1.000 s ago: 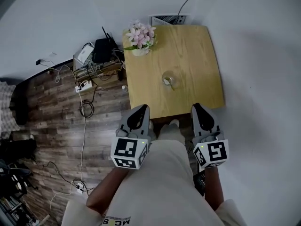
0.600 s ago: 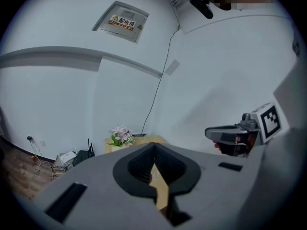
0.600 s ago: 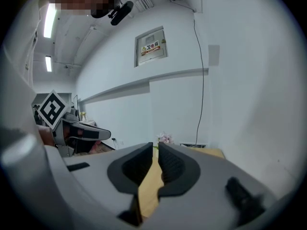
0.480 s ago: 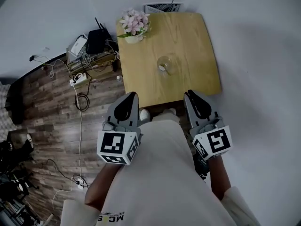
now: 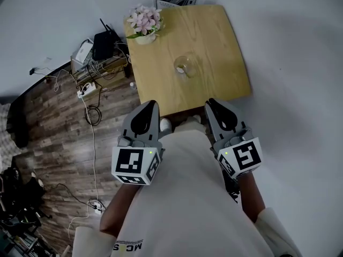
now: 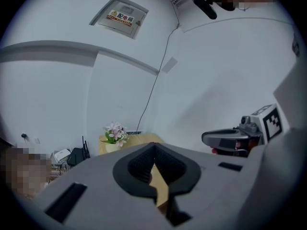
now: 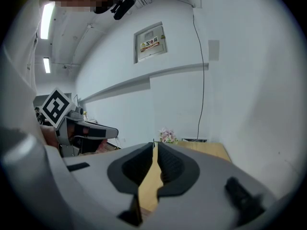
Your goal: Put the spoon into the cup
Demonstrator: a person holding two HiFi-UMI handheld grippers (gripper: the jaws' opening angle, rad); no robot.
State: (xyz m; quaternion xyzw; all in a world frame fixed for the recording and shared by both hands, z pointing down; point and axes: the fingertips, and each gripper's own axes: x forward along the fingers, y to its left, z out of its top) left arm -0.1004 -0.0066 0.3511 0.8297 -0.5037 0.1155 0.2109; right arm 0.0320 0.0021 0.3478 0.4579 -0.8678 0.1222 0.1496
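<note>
Spoon (image 5: 181, 69) looks to sit inside the glass cup (image 5: 186, 65) mid-surface (image 5: 217, 36), well apart from both grippers. Left gripper (image 5: 149, 107) and right gripper (image 5: 214, 105) hover at the near edge, jaws closed together, nothing between them

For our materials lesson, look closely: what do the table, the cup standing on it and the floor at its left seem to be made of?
Table: light wood or wood veneer, satin finish; grain lines run along it.
Cup: clear glass, possibly plastic; the tabletop shows through it.
Floor: dark wood or wood-look laminate; plank seams and streaky grain show.
</note>
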